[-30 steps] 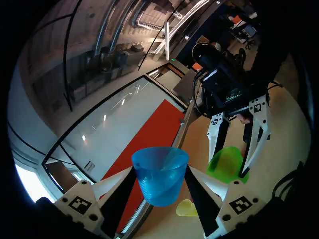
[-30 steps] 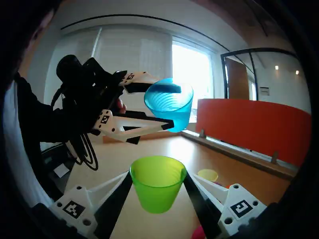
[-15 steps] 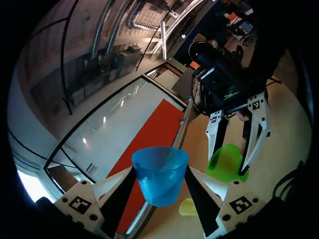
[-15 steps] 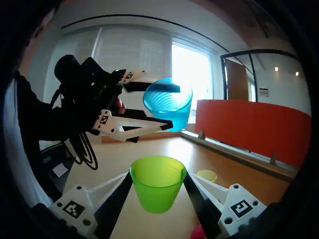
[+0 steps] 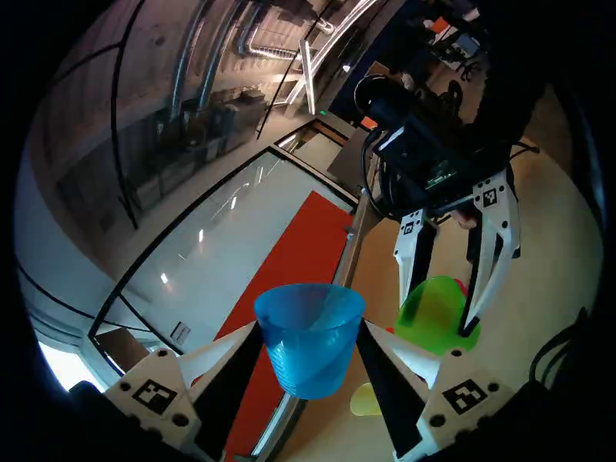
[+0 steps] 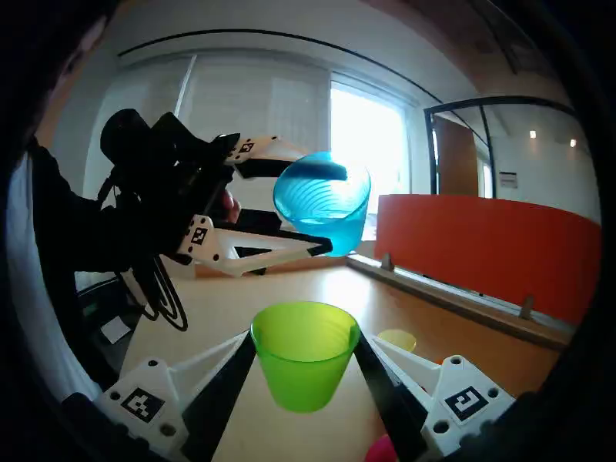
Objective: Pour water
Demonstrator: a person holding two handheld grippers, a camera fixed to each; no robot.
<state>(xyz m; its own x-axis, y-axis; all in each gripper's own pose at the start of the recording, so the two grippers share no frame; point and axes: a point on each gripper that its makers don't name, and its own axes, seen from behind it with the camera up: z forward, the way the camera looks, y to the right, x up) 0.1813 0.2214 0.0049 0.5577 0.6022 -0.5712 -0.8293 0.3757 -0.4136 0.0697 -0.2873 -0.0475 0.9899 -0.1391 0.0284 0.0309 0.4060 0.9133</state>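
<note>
A translucent blue plastic cup (image 5: 309,354) is clamped between the 2 fingers of the left gripper (image 5: 309,337), whose jaws are closed to the cup's width and press on both sides. A translucent green plastic cup (image 6: 306,366) is gripped likewise by the right gripper (image 6: 306,345), with the jaws narrowed onto its walls. In the right gripper view, the blue cup is seen high and tilted, above and beyond the green cup, apart from it. The green cup is held upright over the light wooden tabletop (image 6: 231,308). A small yellow cup (image 6: 398,339) stands on it to the right, near an orange partition panel (image 6: 493,246). Whether either cup contains water cannot be told.
</note>
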